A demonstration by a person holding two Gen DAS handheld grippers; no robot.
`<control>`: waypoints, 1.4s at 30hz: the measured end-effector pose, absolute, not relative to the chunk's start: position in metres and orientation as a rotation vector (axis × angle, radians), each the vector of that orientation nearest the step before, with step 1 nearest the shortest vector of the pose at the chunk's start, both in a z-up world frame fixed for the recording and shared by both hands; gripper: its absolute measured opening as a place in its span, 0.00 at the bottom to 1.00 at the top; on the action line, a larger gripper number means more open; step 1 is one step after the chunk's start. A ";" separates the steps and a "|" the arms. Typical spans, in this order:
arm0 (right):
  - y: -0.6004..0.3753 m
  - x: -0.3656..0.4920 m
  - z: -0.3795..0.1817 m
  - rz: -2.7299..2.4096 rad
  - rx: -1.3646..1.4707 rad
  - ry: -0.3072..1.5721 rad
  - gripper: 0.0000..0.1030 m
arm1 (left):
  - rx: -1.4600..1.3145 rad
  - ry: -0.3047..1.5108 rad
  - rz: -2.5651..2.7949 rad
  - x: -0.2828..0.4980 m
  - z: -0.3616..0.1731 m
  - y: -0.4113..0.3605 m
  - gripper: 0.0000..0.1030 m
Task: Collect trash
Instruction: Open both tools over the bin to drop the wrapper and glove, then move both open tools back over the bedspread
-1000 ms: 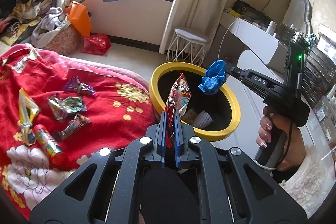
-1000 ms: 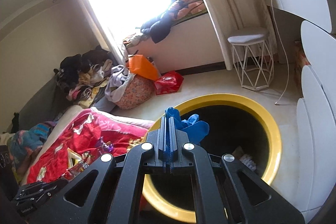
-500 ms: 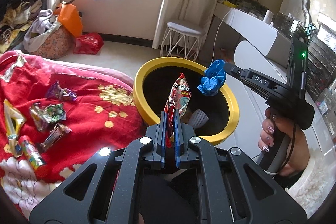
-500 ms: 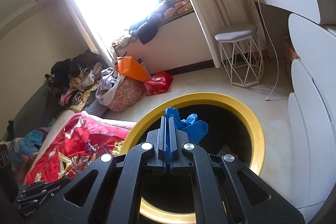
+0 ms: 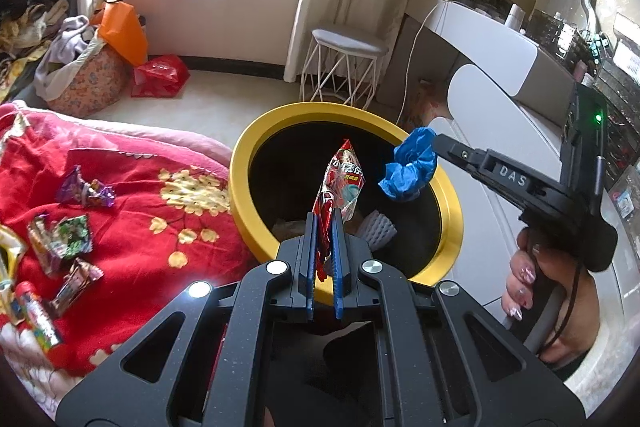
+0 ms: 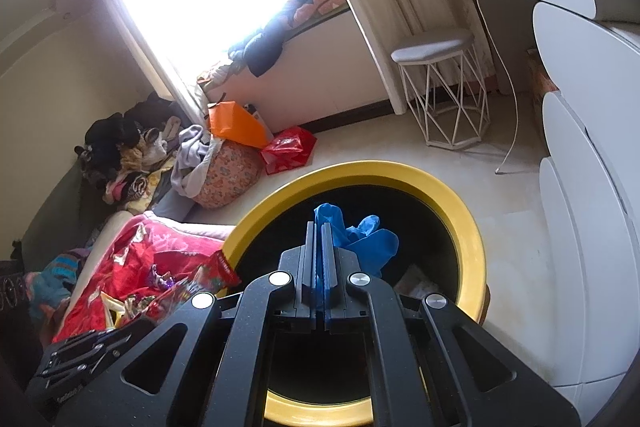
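left wrist view – yellow bin (image 5: 454, 223) holds white trash (image 5: 378, 227).

In the left wrist view, the bin (image 5: 450, 227) stands at frame centre, on the floor just right of the bed blanket (image 5: 132, 227). Loose wrappers (image 5: 68, 239) lie on the blanket at lower left. A snack packet (image 5: 340, 183) and a crumpled glove (image 5: 410, 167) hang over the bin opening, the glove to the right. Behind the bin, a stool (image 5: 348, 67) stands before the curtain. A basket (image 5: 86, 79) sits at upper left, a bag (image 5: 160, 75) on the floor just to its right.
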State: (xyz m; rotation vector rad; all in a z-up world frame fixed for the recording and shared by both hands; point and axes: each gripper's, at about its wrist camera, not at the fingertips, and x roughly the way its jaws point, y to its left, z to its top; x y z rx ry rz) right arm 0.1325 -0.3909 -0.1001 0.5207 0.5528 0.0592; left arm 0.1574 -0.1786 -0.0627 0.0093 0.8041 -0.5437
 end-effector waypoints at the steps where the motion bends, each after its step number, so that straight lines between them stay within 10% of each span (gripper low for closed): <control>1: -0.391 0.133 -0.101 0.059 0.523 0.556 0.02 | 0.012 0.806 -0.545 0.159 -0.064 -0.181 0.04; 7: -0.394 0.136 -0.107 0.069 0.542 0.581 0.03 | 0.013 0.816 -0.533 0.172 -0.067 -0.190 0.08; 10: -0.396 0.137 -0.113 0.044 0.553 0.597 0.22 | -0.022 0.817 -0.495 0.175 -0.070 -0.181 0.46; 12: -0.396 0.136 -0.113 0.031 0.560 0.590 0.39 | -0.054 0.804 -0.485 0.172 -0.068 -0.172 0.47; 20: -0.378 0.134 -0.106 0.018 0.486 0.572 0.48 | -0.101 0.730 -0.436 0.158 -0.052 -0.146 0.87; 42: -0.311 0.119 -0.065 0.163 0.329 0.470 0.63 | -0.160 0.607 -0.308 0.130 -0.026 -0.077 0.89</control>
